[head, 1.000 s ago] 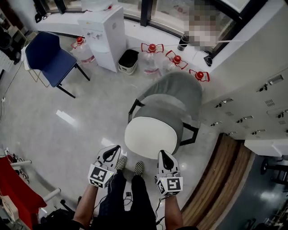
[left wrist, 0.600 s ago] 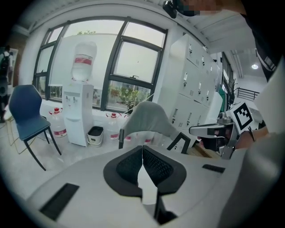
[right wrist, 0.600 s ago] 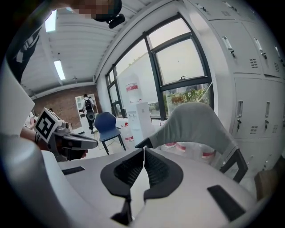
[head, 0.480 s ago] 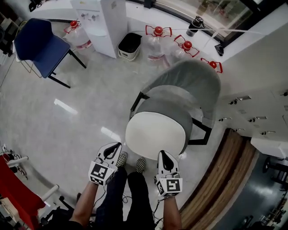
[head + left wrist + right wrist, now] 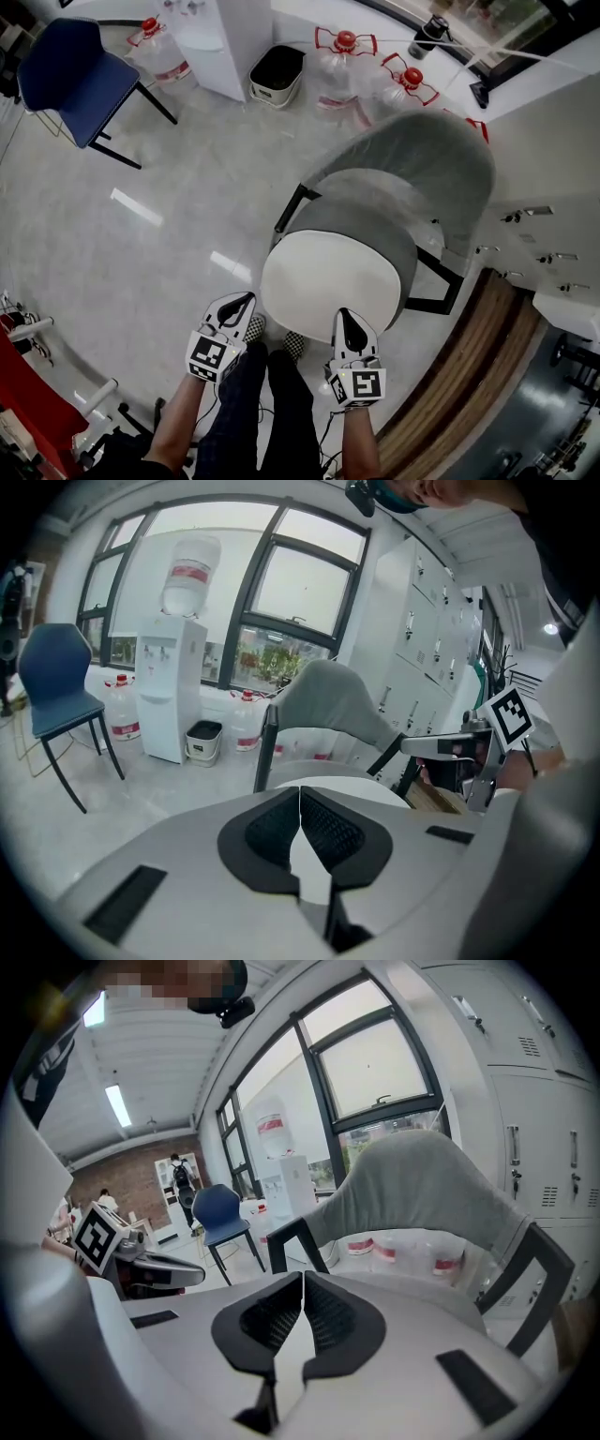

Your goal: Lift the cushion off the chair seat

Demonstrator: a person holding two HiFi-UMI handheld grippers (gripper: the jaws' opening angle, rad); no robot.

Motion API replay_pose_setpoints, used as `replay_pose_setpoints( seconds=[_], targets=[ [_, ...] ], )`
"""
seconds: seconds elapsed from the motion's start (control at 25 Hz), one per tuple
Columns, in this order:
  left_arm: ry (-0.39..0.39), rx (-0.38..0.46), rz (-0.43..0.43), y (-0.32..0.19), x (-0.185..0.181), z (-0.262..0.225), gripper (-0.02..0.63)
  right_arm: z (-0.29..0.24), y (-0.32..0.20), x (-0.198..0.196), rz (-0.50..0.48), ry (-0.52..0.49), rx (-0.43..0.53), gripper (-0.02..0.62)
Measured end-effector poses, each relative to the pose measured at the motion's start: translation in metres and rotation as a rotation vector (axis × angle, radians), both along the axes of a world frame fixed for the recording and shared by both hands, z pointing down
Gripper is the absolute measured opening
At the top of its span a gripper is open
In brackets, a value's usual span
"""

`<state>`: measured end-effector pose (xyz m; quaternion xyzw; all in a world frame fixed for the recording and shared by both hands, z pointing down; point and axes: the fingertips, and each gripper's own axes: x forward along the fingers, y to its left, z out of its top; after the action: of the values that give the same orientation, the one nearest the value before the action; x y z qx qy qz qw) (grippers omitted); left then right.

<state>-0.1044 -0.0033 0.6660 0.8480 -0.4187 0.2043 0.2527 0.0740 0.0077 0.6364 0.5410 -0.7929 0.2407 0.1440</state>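
The left gripper (image 5: 300, 806) has its two black ribbed pads pressed together with nothing between them. The right gripper (image 5: 303, 1290) is the same, its pads meeting and empty. In the head view both sit at the lower middle of the frame, side by side, each pointing up the picture. Just above their tips lies the white oval cushion (image 5: 328, 279), flat on the seat of the grey chair (image 5: 412, 159) at the frame's centre. Whether either tip touches the cushion's near edge cannot be told. Below the grippers are the person's dark-trousered legs (image 5: 267, 403). Along the top edge stand a white water dispenser (image 5: 217, 47), a black-lined bin (image 5: 277, 70) and red-capped water bottles (image 5: 342, 66), and a blue chair (image 5: 66, 75) sits at the upper left.
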Motion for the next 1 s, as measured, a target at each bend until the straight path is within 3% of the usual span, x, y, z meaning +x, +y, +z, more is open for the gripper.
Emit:
replay_pose_setpoints(
  seconds=[0.44, 0.8, 0.84, 0.92, 1.0],
  targets=[
    [-0.001, -0.074, -0.014, -0.005, 0.000, 0.073, 0.018, 0.050, -0.008, -0.001, 0.014, -0.019, -0.046, 0.029],
    [0.038, -0.190, -0.025, -0.005, 0.006, 0.110, 0.021, 0.067, -0.008, 0.003, 0.046, -0.044, -0.076, 0.029],
    [0.041, -0.205, -0.024, -0.005, 0.007, 0.115, 0.027, 0.068, -0.008, 0.003, 0.047, -0.039, -0.075, 0.029],
    [0.051, -0.242, -0.016, -0.003, 0.011, 0.126, 0.112, 0.069, -0.009, 0.004, 0.040, -0.020, -0.069, 0.029],
    [0.050, -0.267, -0.009, -0.002, 0.013, 0.136, 0.133, 0.071, -0.010, 0.005, 0.034, -0.009, -0.065, 0.029]
  ],
)
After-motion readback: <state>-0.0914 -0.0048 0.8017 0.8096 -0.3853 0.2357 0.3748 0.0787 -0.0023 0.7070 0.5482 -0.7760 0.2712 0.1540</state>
